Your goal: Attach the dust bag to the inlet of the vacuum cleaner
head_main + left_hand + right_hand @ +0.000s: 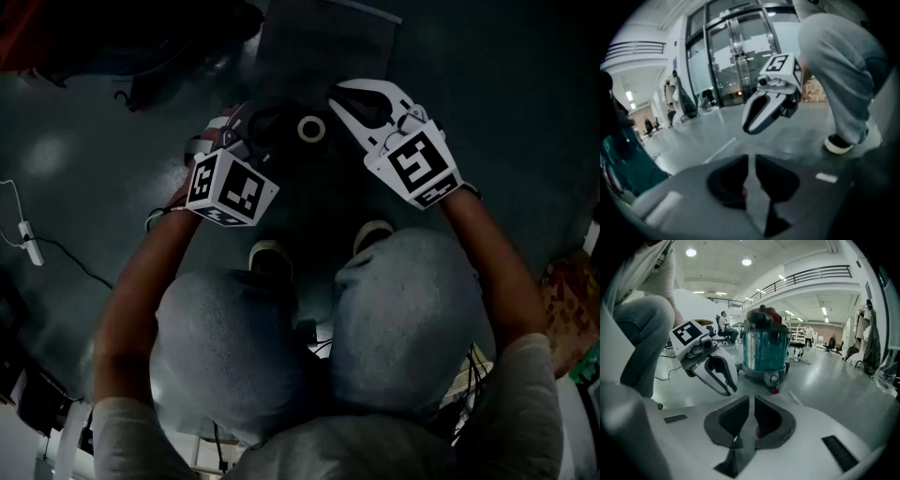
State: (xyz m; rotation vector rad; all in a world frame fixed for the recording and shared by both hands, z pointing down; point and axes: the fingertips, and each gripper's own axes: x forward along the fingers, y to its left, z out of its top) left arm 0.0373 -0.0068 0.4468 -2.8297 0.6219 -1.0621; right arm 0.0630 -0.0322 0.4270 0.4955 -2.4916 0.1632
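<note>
The vacuum cleaner, a teal see-through canister on a grey base, stands on the floor beyond my left gripper. In the dim head view it is a dark shape at the top left. A flat grey dust bag lies on the floor ahead, with a pale ring at its near end. My left gripper hangs just left of that ring and my right gripper just right of it. Both grippers are shut, with nothing between the jaws in either gripper view.
My knees and shoes fill the lower middle of the head view. A white cable and plug lie on the dark floor at the left. Glass doors stand behind. A person sits at a desk far off.
</note>
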